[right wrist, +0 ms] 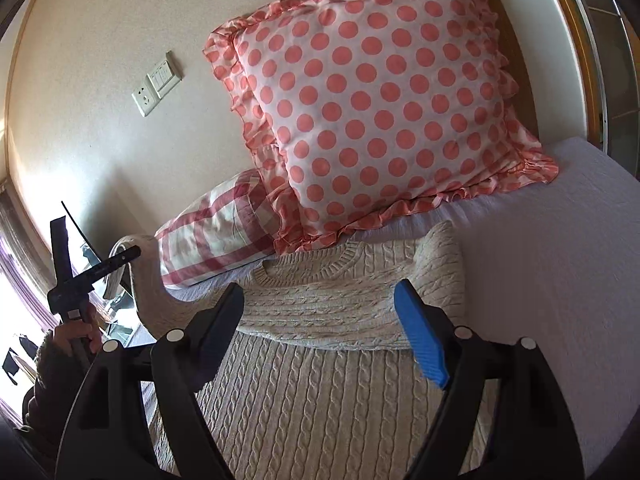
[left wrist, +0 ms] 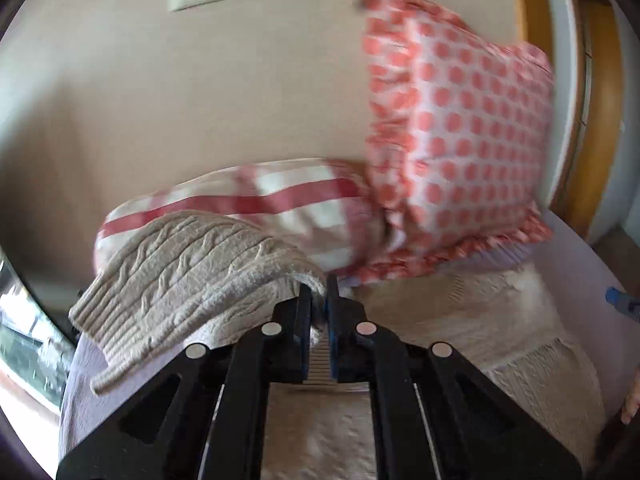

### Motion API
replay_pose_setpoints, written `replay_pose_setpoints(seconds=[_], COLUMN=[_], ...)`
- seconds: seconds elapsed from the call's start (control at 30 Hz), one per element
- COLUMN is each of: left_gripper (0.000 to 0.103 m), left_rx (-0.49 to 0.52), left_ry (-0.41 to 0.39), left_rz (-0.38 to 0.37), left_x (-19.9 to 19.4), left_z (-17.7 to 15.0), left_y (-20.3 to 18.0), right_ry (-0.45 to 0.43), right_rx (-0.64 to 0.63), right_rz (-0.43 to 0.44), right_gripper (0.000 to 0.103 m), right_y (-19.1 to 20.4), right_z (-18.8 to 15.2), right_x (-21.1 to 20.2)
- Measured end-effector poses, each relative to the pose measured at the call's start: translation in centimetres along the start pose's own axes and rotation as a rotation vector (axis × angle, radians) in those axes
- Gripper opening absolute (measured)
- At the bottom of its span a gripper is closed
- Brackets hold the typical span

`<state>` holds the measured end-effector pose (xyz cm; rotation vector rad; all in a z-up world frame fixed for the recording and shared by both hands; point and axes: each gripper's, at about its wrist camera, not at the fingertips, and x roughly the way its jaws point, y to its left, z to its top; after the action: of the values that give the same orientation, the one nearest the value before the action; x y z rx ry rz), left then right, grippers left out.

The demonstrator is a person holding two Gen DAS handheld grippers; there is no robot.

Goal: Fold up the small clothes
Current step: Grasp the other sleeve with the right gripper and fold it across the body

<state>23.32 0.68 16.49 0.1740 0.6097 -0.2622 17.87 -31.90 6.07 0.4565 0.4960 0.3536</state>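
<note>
Covering most of the scene, the bed [right wrist: 560, 240] carries a pale lilac sheet and runs up against a cream wall [right wrist: 100, 80]. Next in size, the cream cable-knit sweater [right wrist: 320, 380] lies flat on the sheet with its neckline toward the pillows; its right sleeve is already folded in across the chest, while the left sleeve [left wrist: 192, 276] is lifted off the bed and drapes in an arc. A polka-dot pillow [right wrist: 380, 112] with a ruffled edge leans upright against the wall, its lower edge touching the sweater's collar. Beside it, lower and to the left, lies a red-checked pillow [right wrist: 216, 240].

The left gripper [left wrist: 319, 300] is clamped on the raised sleeve, its jaws nearly together with knit fabric pinched between them; in the right wrist view the same gripper [right wrist: 120, 258] shows at the left edge, held up with the sleeve hanging from it. The right gripper [right wrist: 320, 312] hovers above the sweater's middle with jaws spread wide and nothing between them, one blue pad [right wrist: 420, 336] facing inward.

A socket and switch plate [right wrist: 156, 84] sits on the wall.
</note>
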Motion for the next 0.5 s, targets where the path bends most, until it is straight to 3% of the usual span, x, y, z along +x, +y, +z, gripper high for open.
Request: replay_pose_setpoints(seconds=[0.07, 0.17, 0.23, 0.27, 0.33, 0.4, 0.5], left_gripper=[0.011, 0.011, 0.011, 0.012, 0.018, 0.034, 0.039], left_rx=[0.172, 0.358, 0.325, 0.278, 0.189, 0.115, 0.003], left_ry=[0.061, 0.116, 0.135, 0.137, 0.124, 0.108, 0.111], left_rz=[-0.107, -0.098, -0.126, -0.142, -0.131, -0.112, -0.103], left_x=[2.6, 4.8, 4.2, 3.6, 1.8, -0.5, -3.2], left_z=[-1.5, -5.9, -7.5, -7.9, -8.8, -10.2, -12.0], left_y=[-8.3, -14.4, -13.5, -12.3, -9.2, -6.6, -3.5], right_ry=[0.02, 0.077, 0.102, 0.114, 0.155, 0.206, 0.266], right_rx=[0.033, 0.093, 0.123, 0.136, 0.17, 0.23, 0.302], right_rz=[-0.019, -0.028, -0.038, -0.043, -0.044, -0.022, -0.054], right_gripper=[0.079, 0.079, 0.077, 0.069, 0.057, 0.053, 0.046], right_y=[-1.2, -3.3, -4.6, -5.1, -5.9, -6.5, -6.5], right_z=[0.0, -0.1, -0.1, 0.1, 0.6, 1.3, 2.6], right_x=[0.5, 1.2, 1.6, 2.1, 3.8, 6.2, 10.4])
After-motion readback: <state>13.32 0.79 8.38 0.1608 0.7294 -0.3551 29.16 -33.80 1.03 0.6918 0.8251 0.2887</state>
